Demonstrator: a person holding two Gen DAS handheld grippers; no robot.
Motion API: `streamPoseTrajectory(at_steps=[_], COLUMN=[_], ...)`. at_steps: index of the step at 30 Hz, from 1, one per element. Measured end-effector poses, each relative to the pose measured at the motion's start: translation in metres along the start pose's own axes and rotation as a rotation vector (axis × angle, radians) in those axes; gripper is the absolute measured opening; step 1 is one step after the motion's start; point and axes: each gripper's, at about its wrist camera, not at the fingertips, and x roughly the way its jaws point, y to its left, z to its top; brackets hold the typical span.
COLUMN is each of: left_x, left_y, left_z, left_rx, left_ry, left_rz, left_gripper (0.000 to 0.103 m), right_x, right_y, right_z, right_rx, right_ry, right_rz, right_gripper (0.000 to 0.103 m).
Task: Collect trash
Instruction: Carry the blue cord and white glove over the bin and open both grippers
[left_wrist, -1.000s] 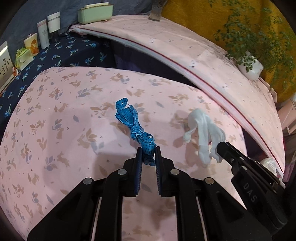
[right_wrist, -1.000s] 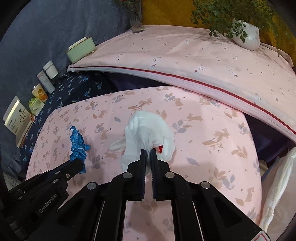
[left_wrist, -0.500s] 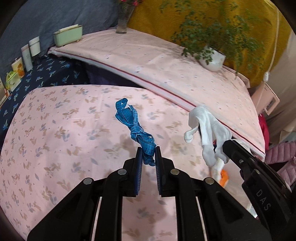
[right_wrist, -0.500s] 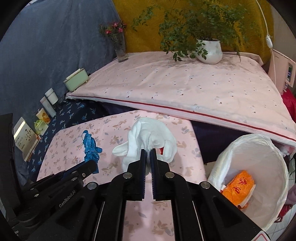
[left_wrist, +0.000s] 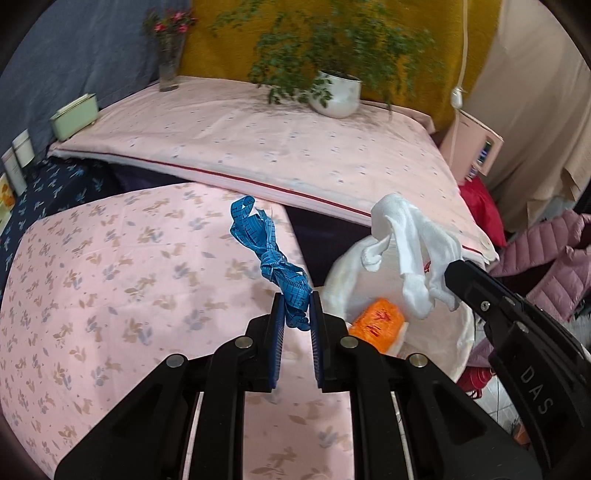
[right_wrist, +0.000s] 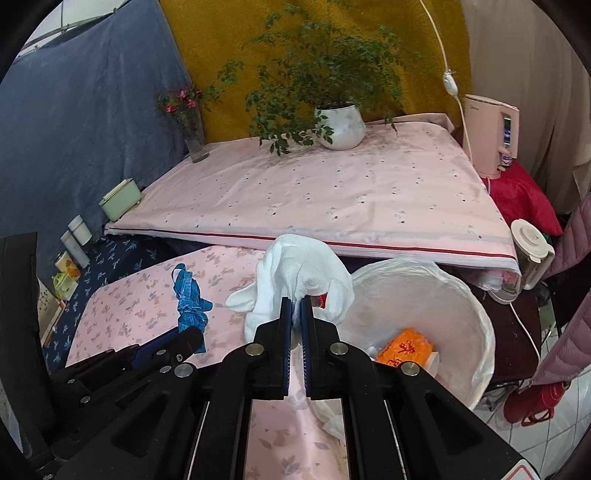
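Both pieces of trash were picked up but not dropped yet: the left gripper (left_wrist: 298, 309) pinched the blue measuring tape (left_wrist: 273, 258) over the table edge, and the right gripper (right_wrist: 296, 312) pinched the white cloth (right_wrist: 295, 273) beside the white trash bin (right_wrist: 476, 317), where an orange packet (right_wrist: 404, 345) already lay

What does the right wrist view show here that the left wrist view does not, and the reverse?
Only the right wrist view shows the blender jug beside the bin, the red flask on the floor and the left gripper from the side.

Only the left wrist view shows the right gripper from the side.

Both show the blue measuring tape pinched by the left gripper, the white cloth pinched by the right, the lined trash bin, the orange packet inside and the potted plant.
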Motion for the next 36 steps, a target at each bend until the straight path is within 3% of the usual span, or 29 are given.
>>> streamPoseTrajectory(at_steps=[10,23,25,27,36], left_x=[0.007,0.023,0.023,0.023,0.03], left_y=[-0.064,-0.098,-0.1,-0.1,-0.087], left_z=[-0.005,-0.007,-0.007,-0.006,-0.005], left_rx=[0.108,0.16,0.162,0.161,0.134], left_ry=[0.022,0.047,0.04,0.029,0.035], left_rz=[-0.057,-0.119,-0.119,-0.109,-0.072], left_gripper=[0.013,0.015,0.022,0.038,0.04], right_x=[-0.018,-0.02,-0.019,-0.018,-0.007], right_y=[-0.058,-0.095,-0.097,-0.099,-0.095], right_z=[-0.009,-0.013,-0.014,-0.014,-0.016], right_rx=[0.091,0.149,0.154,0.156,0.145], right_ry=[-0.022,-0.024,-0.021,-0.017,0.004], right_rz=[-0.051,-0.079,-0.082,-0.083,-0.078], right_gripper=[0.005,0.005,0.005,0.005,0.005])
